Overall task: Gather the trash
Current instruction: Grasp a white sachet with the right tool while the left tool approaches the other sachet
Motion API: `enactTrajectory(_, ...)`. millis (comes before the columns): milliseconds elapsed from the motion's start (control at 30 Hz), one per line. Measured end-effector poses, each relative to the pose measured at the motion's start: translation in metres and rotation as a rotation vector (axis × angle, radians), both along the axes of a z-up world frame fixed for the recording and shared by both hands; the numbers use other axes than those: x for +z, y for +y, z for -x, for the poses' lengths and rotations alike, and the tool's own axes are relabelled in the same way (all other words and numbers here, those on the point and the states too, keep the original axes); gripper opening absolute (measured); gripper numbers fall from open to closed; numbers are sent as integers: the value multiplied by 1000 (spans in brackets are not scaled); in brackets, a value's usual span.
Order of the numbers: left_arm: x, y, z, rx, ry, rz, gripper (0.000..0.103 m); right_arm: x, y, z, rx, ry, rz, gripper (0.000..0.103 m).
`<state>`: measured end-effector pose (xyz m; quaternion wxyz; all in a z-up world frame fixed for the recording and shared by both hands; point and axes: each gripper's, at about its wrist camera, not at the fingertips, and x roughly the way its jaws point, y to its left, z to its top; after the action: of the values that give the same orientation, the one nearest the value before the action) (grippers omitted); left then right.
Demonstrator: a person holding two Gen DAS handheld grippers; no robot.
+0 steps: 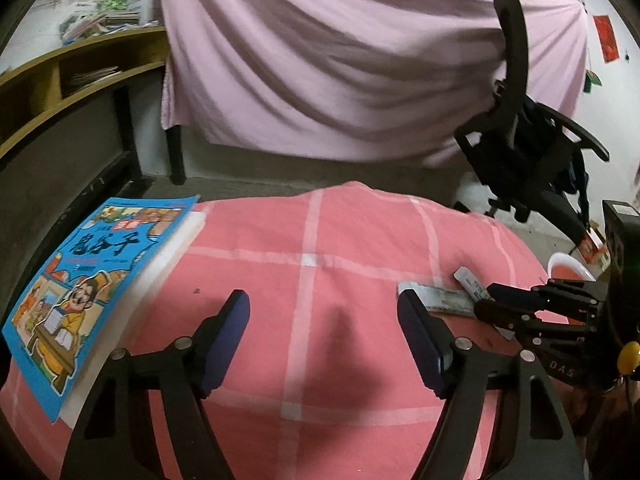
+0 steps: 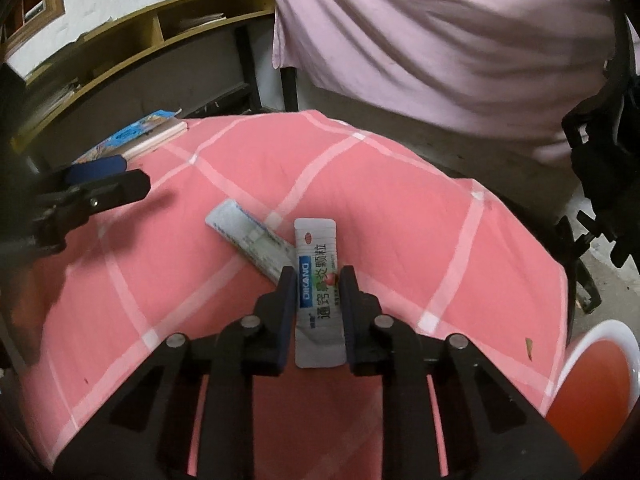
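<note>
A white sachet [image 2: 316,264] with blue and green print lies on the pink checked cloth [image 2: 160,280]. My right gripper [image 2: 318,274] has its pads pressed against the sachet's two long edges, shut on it. In the left wrist view that gripper [image 1: 486,299] comes in from the right onto the same sachet [image 1: 470,280]. A second, grey-white sachet [image 2: 248,240] lies crosswise, partly under the first one, and shows beside my left gripper's right finger as sachet [image 1: 436,298]. My left gripper [image 1: 322,300] hangs open over bare cloth with nothing between its fingers.
A red bin with a white rim [image 2: 600,330] stands off the cloth's right edge. A blue picture book [image 1: 88,272] lies at the left edge. Behind are a hanging pink sheet [image 1: 340,60], a black office chair [image 1: 532,152] and a wooden shelf desk [image 1: 60,80].
</note>
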<state>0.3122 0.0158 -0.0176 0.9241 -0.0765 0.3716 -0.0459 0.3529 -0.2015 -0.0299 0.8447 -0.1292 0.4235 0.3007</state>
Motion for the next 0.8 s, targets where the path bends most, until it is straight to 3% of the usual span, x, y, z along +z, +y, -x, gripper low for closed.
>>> enactTrajectory(200, -2, -15, -7, -93, 28, 32, 70, 0, -23, 5, -77, 2, 16, 35)
enactTrajectory(500, -2, -52, -36, -319, 48, -42, 70, 3, -63, 5, -247, 7, -39, 35)
enactTrajectory(633, -14, -64, -54, -422, 111, -23, 70, 1, -72, 5, -272, 22, -70, 35)
enactTrajectory(800, -17, -79, -60, -527, 131, -69, 70, -1, -72, 6, -278, 37, -91, 35)
